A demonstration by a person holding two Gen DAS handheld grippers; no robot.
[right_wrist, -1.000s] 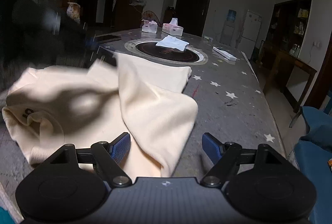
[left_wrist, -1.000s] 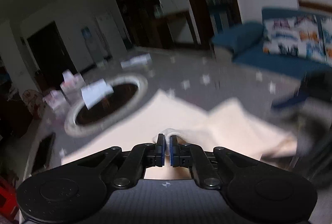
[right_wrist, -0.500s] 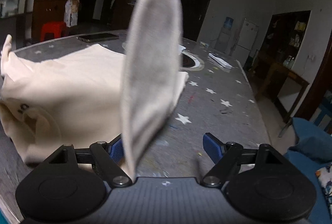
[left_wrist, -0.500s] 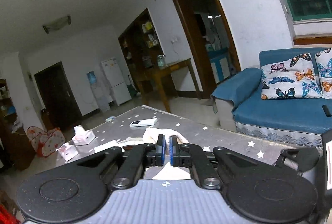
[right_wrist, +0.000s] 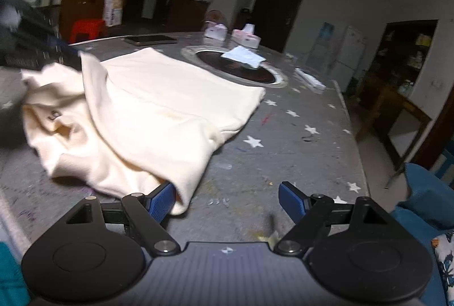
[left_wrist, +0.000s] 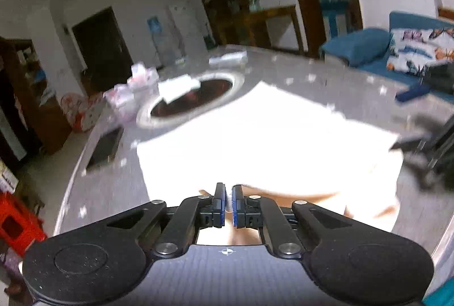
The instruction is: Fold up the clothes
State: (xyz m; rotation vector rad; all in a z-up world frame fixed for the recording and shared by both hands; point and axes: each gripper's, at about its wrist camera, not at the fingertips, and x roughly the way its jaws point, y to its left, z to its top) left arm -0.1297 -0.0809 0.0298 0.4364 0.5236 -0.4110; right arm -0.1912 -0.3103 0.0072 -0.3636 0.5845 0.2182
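Dim living-room light falls on a grey, star-speckled counter with a dark round inset hob, two tissue boxes and a phone at its far side. A cream T-shirt lies spread across the near half, its body flat toward the hob and its collar end bunched in soft folds at the left of the right wrist view.

The left gripper has its fingers pressed nearly together on what looks like a thin edge of the shirt, though glare washes out the cloth there and the pinch itself is hard to confirm. The right gripper stands with its fingers wide apart and empty; a drooping corner of the shirt rests against its left finger without being clamped.

The step in hand seems to be laying a fold over the body. To do it well, the left side should carry its edge low and level so the cloth lands without a ripple. The right should pinch the loose corner squarely before any pull, then draw both edges parallel, keeping the fold line straight and clear of the hob.
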